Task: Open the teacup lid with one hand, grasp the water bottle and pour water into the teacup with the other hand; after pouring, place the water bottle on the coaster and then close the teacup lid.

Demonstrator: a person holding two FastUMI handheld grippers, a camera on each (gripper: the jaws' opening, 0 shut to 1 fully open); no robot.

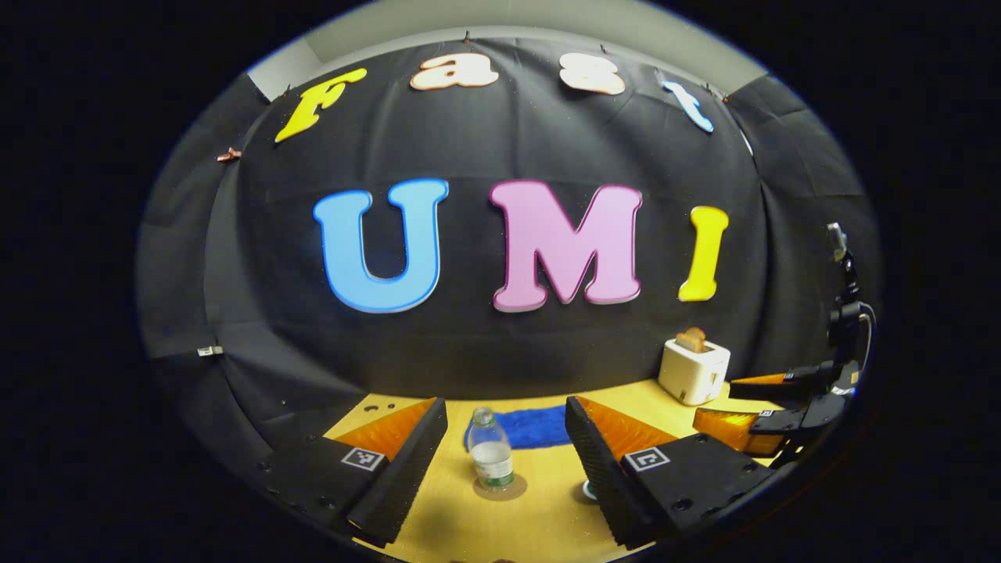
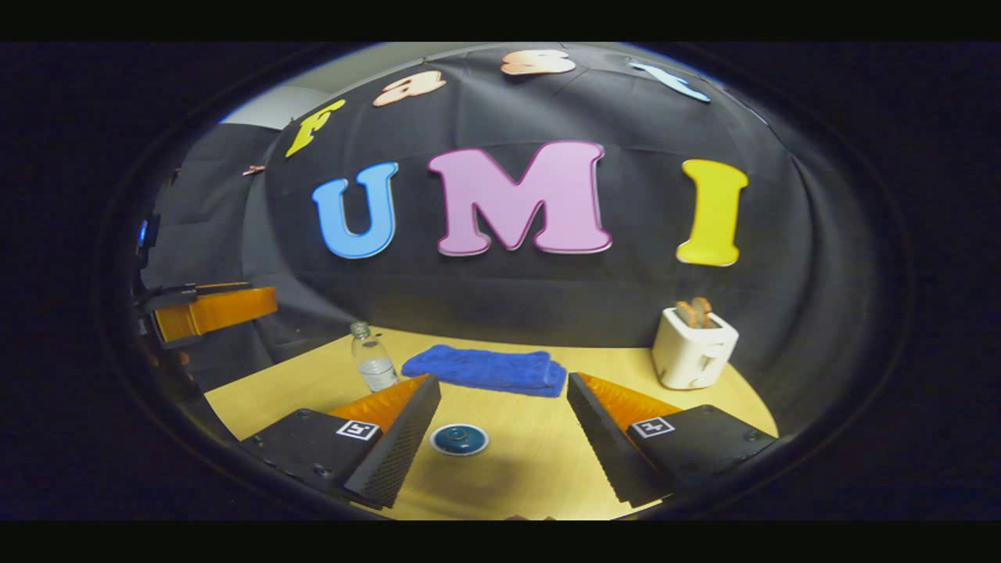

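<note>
A: Left gripper (image 1: 507, 461)?
B: Fingers spread wide, nothing between them touching. The water bottle (image 1: 490, 452) stands upright in the gap ahead, on a round coaster (image 1: 500, 489), clear of both fingers. Partly filled, cap on.

A: Teacup?
B: In the right gripper view the teacup (image 2: 459, 439) sits on the table (image 2: 539, 469) just ahead of the right gripper (image 2: 504, 438), nearer its left finger, not touched. Blue lid on. In the left gripper view just a sliver of it peeks out beside the right finger.

A: Right gripper state?
B: Also spread apart, holding nothing. Both hover above the table, pointing toward the back wall, roughly level.

A: Other stuff?
B: Blue towel (image 2: 486, 368) folded behind the bottle, white toaster (image 2: 693, 346) with bread far right. The right gripper also shows at the right edge of the left gripper view, well off from the bottle.
</note>
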